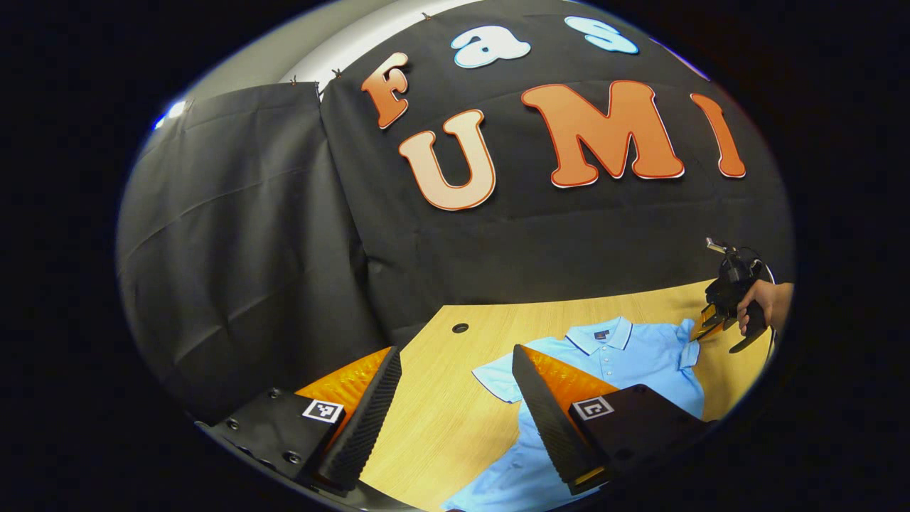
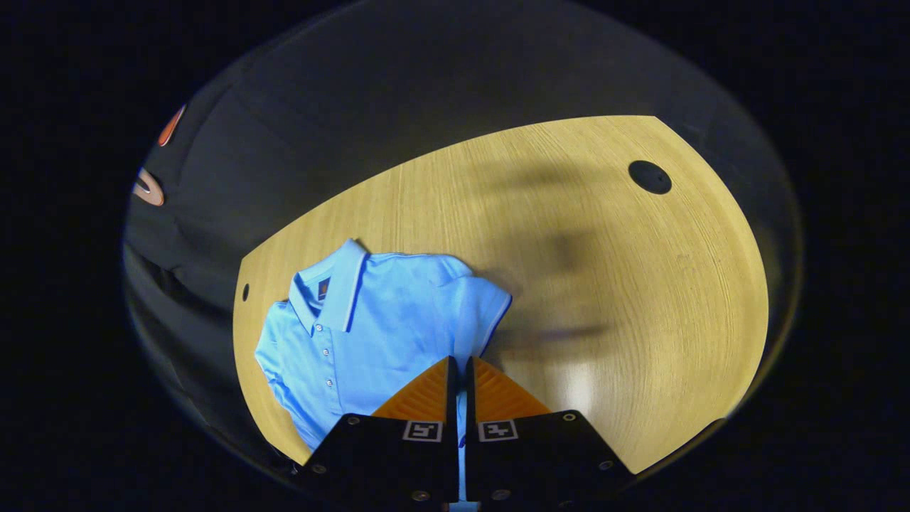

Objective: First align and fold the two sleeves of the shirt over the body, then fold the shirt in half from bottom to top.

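Light-blue polo shirt (image 1: 625, 359) spread flat on pale wood-grain table (image 1: 441, 419), collar toward the black cloth wall (image 1: 234, 270), button placket facing up. Seen in left gripper view as lying right of and beyond left gripper (image 1: 455, 398). Left gripper held above the table, fingers (image 1: 370, 405) spread wide apart, nothing between them; gap between them showing bare table, with the shirt's near sleeve (image 1: 498, 380) just inside the right finger. Right finger overlapping the shirt body in the picture; contact with cloth cannot be told. Small round hole (image 1: 460, 328) in the tabletop beyond the left gripper, apart from the shirt.

Right gripper (image 1: 704, 326) seen farther off in left gripper view, held by a hand (image 1: 764, 306), tips at the shirt's far sleeve edge.

In right gripper view: shirt (image 2: 377, 334) lying left of centre on the table (image 2: 640, 320), collar at upper left, near the table's left edge. Right gripper (image 2: 458, 370) closed, fingers (image 2: 426, 391) drawn together with a thin strip of blue fabric pinched between them. Sleeve (image 2: 483, 313) directly ahead of the fingertips, running up and away from them. Larger dark round hole (image 2: 649, 177) at the table's far right, well apart from the shirt. Blurred shadows across the bare wood right of the shirt.
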Demonstrator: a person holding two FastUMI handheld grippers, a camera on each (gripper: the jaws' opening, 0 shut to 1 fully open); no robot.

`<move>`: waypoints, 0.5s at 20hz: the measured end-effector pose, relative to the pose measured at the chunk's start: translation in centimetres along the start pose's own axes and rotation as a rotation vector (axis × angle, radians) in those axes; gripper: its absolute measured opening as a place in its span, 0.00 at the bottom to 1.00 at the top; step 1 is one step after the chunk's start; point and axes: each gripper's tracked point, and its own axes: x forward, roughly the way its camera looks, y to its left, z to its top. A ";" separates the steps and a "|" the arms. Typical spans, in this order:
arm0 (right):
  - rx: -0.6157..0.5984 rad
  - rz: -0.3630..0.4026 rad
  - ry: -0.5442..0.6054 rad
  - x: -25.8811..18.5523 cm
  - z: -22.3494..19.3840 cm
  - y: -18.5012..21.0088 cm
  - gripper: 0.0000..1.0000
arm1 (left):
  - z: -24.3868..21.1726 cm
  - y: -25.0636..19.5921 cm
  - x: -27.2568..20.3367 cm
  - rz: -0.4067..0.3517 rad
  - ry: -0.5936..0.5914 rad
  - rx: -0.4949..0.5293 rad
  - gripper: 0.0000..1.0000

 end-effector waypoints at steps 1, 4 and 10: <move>-0.006 0.022 -0.002 -0.2 0.0 0.7 0.04 | -0.1 -0.3 0.1 -0.009 0.004 -0.008 1.00; -0.020 0.073 0.025 -0.3 -1.0 2.7 0.04 | -0.3 -1.2 1.1 -0.039 0.022 -0.035 1.00; -0.037 0.152 0.020 -1.6 -1.9 6.3 0.08 | -1.4 -1.0 5.8 -0.100 0.090 -0.175 1.00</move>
